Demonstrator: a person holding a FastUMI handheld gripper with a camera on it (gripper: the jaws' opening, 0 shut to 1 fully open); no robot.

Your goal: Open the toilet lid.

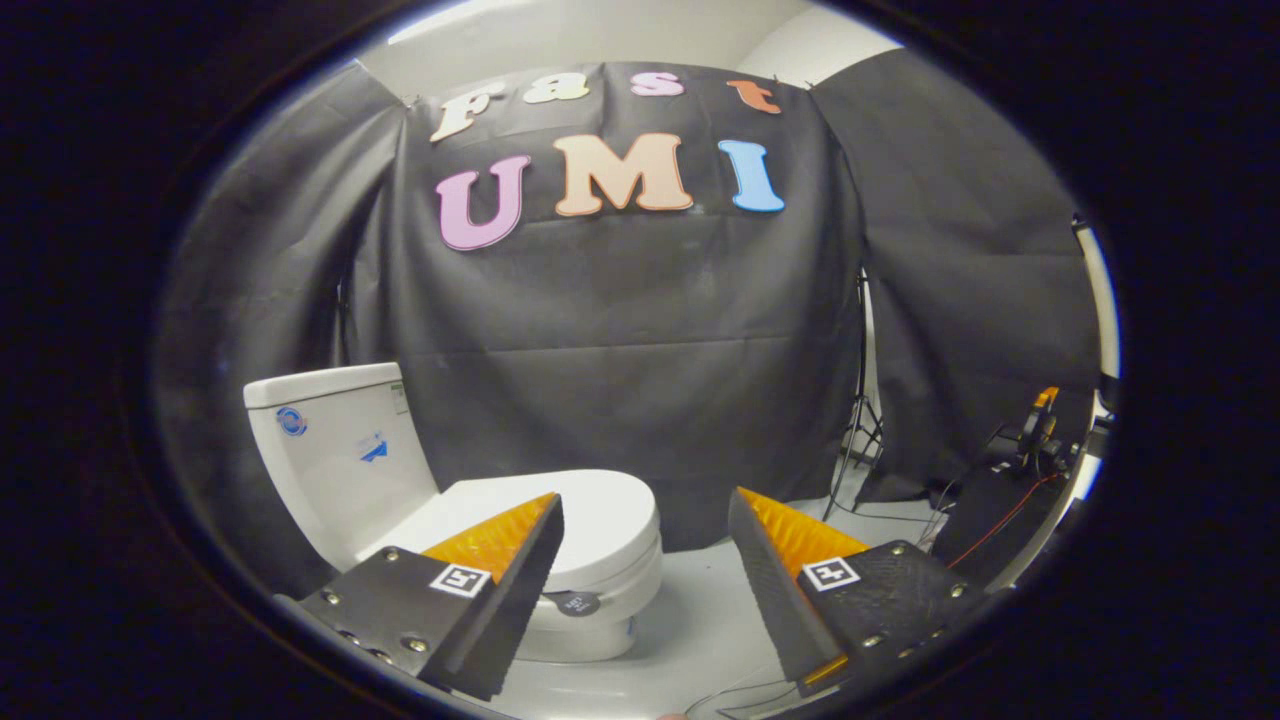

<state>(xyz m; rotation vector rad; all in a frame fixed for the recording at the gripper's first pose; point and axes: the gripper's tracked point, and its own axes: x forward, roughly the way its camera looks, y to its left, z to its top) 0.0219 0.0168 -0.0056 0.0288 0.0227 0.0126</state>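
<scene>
Hanging behind everything, the black cloth wall (620,340) of the booth closes off the back and both sides, with a pale floor (700,610) running out beneath it. Next in bulk is the white toilet (440,490), standing beyond my left finger against the cloth; its tank (335,455) rises at the rear with a couple of blue stickers on its face. The toilet lid (600,520) lies flat and closed on the bowl, its rounded front end pointing toward the gap between my fingers, partly hidden by my left finger. My claw (645,510) hangs wide open and holds nothing, the two fingers well apart and neither touching the toilet; each carries a small square marker on its upper face. Off beyond my right finger, a dark stand (1000,510) carries some black and orange equipment (1035,430) with a thin red wire trailing down. A slim tripod (860,420) stands beside the cloth.
</scene>
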